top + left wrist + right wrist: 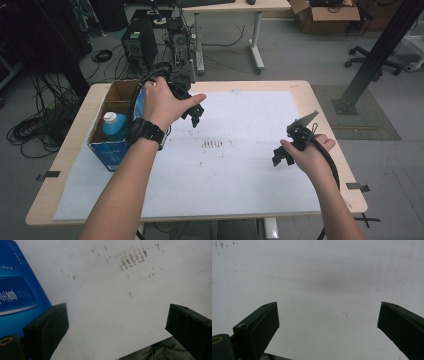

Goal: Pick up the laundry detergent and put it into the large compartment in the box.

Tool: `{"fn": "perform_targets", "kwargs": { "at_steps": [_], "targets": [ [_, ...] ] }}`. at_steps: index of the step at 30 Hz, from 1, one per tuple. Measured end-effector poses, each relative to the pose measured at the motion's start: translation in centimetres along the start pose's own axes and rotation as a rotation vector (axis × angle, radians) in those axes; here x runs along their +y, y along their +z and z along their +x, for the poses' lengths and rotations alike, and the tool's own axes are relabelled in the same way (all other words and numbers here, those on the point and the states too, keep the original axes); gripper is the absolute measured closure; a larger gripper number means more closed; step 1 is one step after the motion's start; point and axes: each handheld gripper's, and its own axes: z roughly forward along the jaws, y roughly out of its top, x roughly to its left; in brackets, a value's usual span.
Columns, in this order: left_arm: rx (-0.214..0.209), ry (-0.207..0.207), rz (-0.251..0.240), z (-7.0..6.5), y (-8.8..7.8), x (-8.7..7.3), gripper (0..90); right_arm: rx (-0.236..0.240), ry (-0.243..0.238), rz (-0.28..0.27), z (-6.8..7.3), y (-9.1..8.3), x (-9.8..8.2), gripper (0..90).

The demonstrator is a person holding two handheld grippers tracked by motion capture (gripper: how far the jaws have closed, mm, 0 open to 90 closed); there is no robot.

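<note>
Hovering over the table (75, 165), the left gripper (192, 112) hung just beside the box (116, 97), its jaws spread wide with nothing between them. The box stood at the table's left side, an open cardboard carton with brown flaps and a glossy blue printed wall (17, 290), that wall close to the left jaw in the left gripper view. Inside it stood a bottle (115, 125), light blue with a white cap. The right gripper (282, 155) was held well apart from the box, over the right part of the sheet (240, 175), its jaws also wide apart and empty. Nothing lay between either gripper and the box. The sheet was flat, white and matt, covering most of the pale wooden top, and carried a patch of brown smudges (212, 144) in short rows near its middle; those marks (132, 258) showed ahead of the left jaws. The jaws were black, blocky and blunt-ended. A black watch (145, 131) sat on the left wrist. Beyond the table were a black computer tower (140, 47), tangled cables (30, 130) on the grey floor, and a second desk (230, 7)
</note>
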Motion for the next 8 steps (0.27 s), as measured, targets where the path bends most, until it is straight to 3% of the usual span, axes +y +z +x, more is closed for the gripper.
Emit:
{"fn": "perform_targets", "kwargs": {
  "at_steps": [8],
  "targets": [
    [-0.008, -0.001, -0.001, 0.06, -0.02, 0.01, 4.9, 0.0, 0.0, 0.001, 0.07, -0.03, 0.05, 3.9]
  ]
}}
